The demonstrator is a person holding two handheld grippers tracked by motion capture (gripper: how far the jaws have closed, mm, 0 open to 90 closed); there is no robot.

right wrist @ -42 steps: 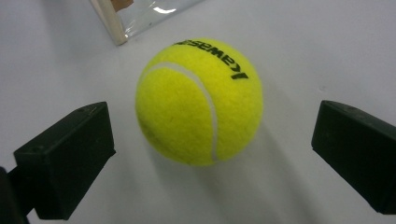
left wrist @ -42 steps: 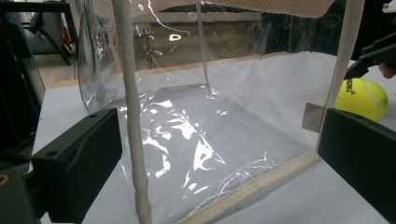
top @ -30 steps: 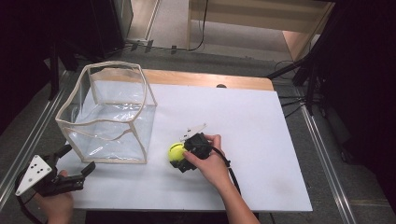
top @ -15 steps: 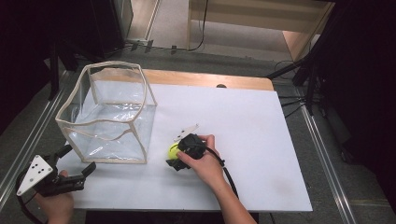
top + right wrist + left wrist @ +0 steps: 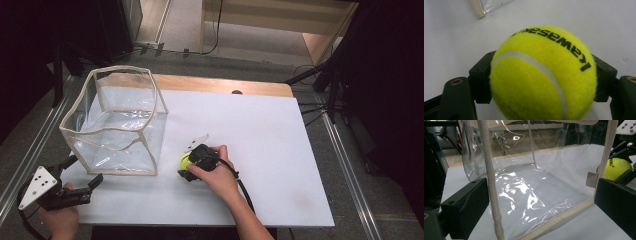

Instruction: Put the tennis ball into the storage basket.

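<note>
In the high view, the right gripper sits on the white table just right of the clear box, held in the person's right hand, and its jaws have just been closing onto the yellow tennis ball, which now lies pinched between them on the tabletop, close to the near right corner of the box but apart from it. The left gripper rests at the near left edge of the table, held in the left hand, its grey three-cornered plate turned up and its jaws spread, pointing toward the near wall of the box with nothing between them. In the left gripper view, the two black jaws stand wide apart at the bottom corners, and between them rises a cream-edged corner of the clear box, its plastic walls glossy with reflections; the tennis ball shows at the right, past the box's far edge, with dark parts of the other gripper around it. In the right gripper view, the tennis ball sits large between the two black jaws, which press on its left and right sides; black lettering runs across its top, the white table lies behind, and a corner of the clear box shows at the upper left.
</note>
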